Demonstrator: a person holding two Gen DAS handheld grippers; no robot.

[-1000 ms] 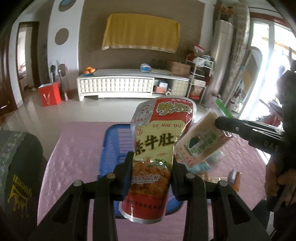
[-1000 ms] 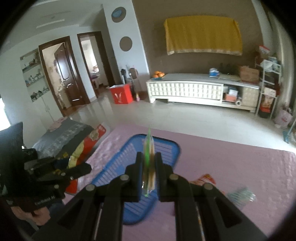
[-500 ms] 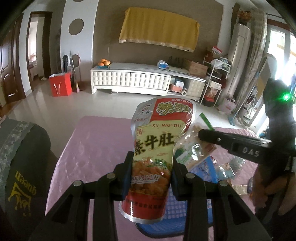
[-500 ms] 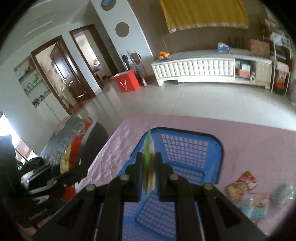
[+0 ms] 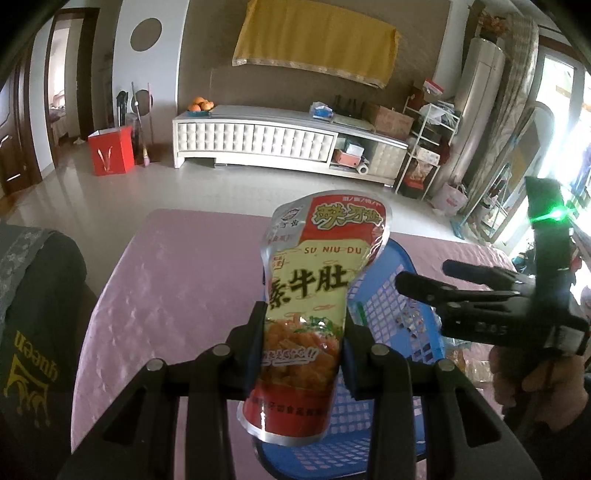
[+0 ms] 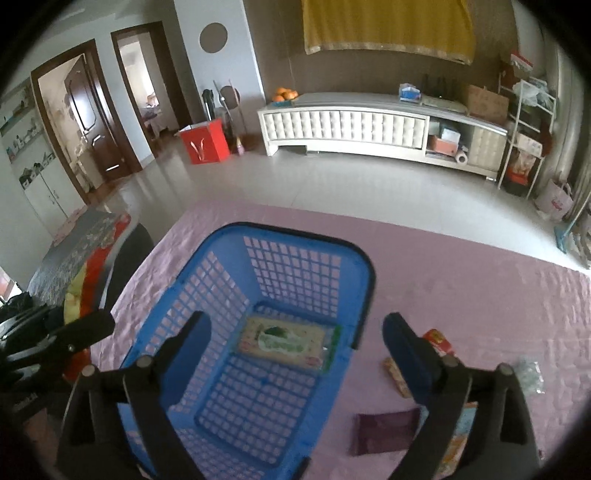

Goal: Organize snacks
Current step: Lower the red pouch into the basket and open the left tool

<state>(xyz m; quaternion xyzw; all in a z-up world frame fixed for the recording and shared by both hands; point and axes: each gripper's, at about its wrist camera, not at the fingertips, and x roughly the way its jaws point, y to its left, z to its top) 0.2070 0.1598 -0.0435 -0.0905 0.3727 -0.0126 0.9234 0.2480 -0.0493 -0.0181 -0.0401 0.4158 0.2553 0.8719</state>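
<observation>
Here the left gripper [image 5: 303, 339] clamps a snack pouch [image 5: 310, 306] that hides much of the blue basket [image 6: 207, 273], the right gripper [image 6: 295, 328] gaping above a packet [image 6: 284, 341].

- Brown wall [image 6: 280, 48] hung with a yellow fringed cloth [image 6: 388, 26].
- Long white tufted low cabinet [image 6: 369, 125] against it, oranges [image 6: 285, 93] on top.
- Glossy pale tiled floor [image 6: 332, 184]; red paper bag [image 6: 204, 142] by dark wooden doors [image 6: 96, 122].
- Daylight from the window [image 5: 554, 122] on the right.
- Pink quilted worktop [image 6: 461, 280].
</observation>
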